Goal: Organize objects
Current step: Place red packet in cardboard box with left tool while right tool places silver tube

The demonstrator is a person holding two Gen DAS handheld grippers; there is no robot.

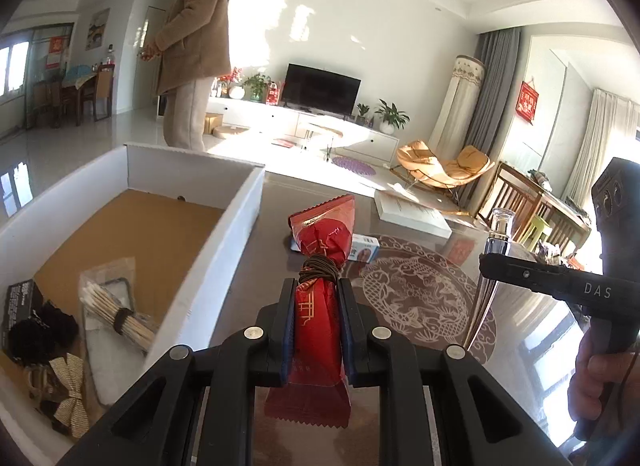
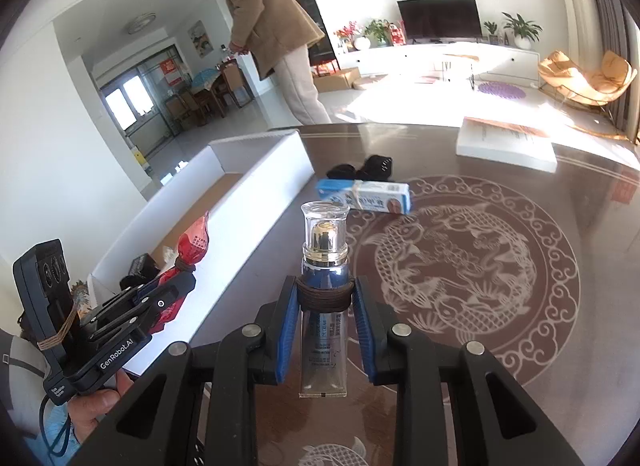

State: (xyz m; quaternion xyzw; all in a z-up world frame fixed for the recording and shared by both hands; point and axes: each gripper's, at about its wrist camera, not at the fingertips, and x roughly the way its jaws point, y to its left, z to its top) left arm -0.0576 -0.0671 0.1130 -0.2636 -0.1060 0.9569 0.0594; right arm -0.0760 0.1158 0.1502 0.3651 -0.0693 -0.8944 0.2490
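left wrist: crinkly red foil packet [image 1: 318, 306]

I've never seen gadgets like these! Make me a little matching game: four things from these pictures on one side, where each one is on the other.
Things:
1. red packet
2. cream tube
3. cotton swabs
4. blue-and-white box

Places:
A. lying inside the white box
B. gripped by the right gripper
C. lying on the table
D. gripped by the left gripper

Pairs: 1-D, 2-B, 3-A, 4-C
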